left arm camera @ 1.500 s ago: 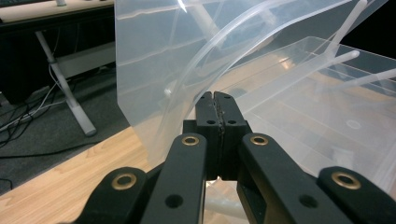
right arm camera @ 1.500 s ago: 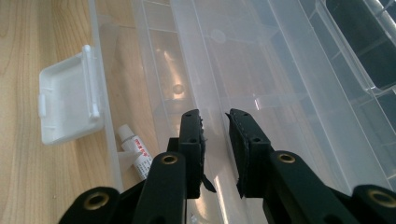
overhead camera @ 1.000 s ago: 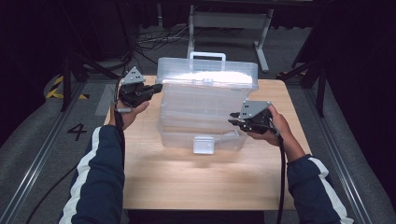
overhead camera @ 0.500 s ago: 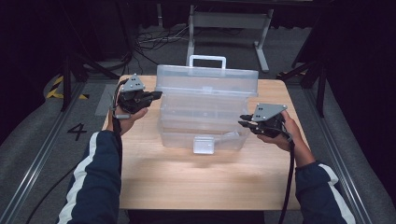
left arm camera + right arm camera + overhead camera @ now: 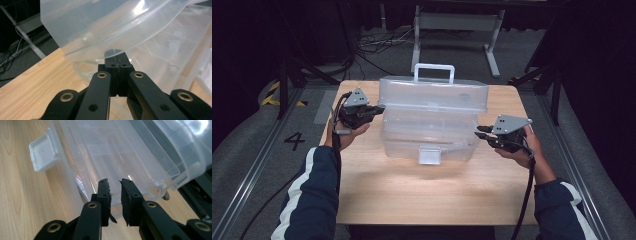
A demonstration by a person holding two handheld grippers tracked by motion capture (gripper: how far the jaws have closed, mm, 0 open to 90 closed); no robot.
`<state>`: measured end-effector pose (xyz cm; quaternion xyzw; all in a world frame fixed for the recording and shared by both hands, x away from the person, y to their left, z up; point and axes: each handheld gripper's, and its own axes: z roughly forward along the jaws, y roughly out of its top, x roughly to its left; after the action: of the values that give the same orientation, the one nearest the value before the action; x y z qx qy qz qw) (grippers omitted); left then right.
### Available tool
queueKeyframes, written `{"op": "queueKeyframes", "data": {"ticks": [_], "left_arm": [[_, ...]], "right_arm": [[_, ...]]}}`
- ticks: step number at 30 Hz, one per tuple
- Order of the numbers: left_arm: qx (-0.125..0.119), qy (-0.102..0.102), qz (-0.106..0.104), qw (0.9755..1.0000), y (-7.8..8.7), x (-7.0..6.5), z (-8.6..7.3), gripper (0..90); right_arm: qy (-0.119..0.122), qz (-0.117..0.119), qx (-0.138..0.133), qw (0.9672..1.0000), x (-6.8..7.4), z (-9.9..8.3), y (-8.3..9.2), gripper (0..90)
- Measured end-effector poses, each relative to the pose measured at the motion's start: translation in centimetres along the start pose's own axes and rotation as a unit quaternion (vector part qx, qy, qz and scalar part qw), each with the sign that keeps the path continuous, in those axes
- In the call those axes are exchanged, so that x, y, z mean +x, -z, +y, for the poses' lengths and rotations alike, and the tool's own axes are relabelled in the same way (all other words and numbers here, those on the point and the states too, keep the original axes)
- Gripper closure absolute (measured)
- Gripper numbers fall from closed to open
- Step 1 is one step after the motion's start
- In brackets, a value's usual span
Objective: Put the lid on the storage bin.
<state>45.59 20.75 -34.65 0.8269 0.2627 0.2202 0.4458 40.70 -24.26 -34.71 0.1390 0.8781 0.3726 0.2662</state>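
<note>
One red-printed label (image 5: 79, 180) (right gripper view) inside box (image 5: 120, 152).

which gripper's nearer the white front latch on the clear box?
Right. The right gripper sits beside the box's right end, low, near the front wall carrying the latch. The left gripper is up at the raised lid's left rear edge.

Black tongs (image 5: 379, 108), brass screws, navy white-striped sleeves (image 5: 309, 190)
</note>
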Motion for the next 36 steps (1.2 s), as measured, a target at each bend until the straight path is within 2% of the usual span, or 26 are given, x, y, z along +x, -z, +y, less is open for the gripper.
{"op": "queueKeyframes", "data": {"ticks": [6, 7, 17, 19, 21, 25, 32, 33, 36], "left_arm": [[0.005, -0.004, 0.002, 1.0000, 0.1, -0.4, -0.7, 90.0], [0.008, -0.003, 0.002, 1.0000, 0.1, -0.4, -1.0, 90.0], [0.016, -0.007, 0.004, 0.9998, 0.7, -0.8, -1.9, 90.0], [0.015, -0.001, 0.000, 0.9999, 0.8, -0.7, -2.1, 90.0], [0.018, -0.006, 0.005, 0.9998, 0.8, -0.9, -2.2, 90.0], [0.016, 0.000, 0.002, 0.9999, 0.7, -1.1, -2.5, 90.0], [0.022, -0.001, 0.000, 0.9997, 0.5, -1.4, -3.1, 90.0], [0.022, -0.005, 0.006, 0.9997, 0.6, -1.5, -3.1, 90.0], [0.026, -0.009, 0.005, 0.9996, 0.5, -1.6, -3.2, 90.0]], "right_arm": [[-0.013, -0.002, 0.002, 0.9999, 0.0, -0.9, 0.3, 76.7], [-0.025, -0.001, 0.000, 0.9997, -0.1, -1.4, 0.4, 76.1], [-0.042, -0.006, 0.011, 0.9990, 0.1, -2.6, 0.5, 74.7], [-0.049, -0.006, 0.013, 0.9987, 0.1, -2.7, 0.4, 74.0], [-0.051, -0.009, 0.013, 0.9986, 0.1, -2.9, 0.3, 74.0], [-0.056, -0.007, 0.015, 0.9983, 0.2, -3.2, 0.1, 73.4], [-0.061, -0.002, 0.023, 0.9979, 0.4, -3.7, -0.2, 71.7], [-0.062, -0.001, 0.024, 0.9978, 0.4, -3.8, -0.2, 71.6], [-0.063, 0.001, 0.026, 0.9977, 0.6, -3.9, -0.4, 70.7]]}}
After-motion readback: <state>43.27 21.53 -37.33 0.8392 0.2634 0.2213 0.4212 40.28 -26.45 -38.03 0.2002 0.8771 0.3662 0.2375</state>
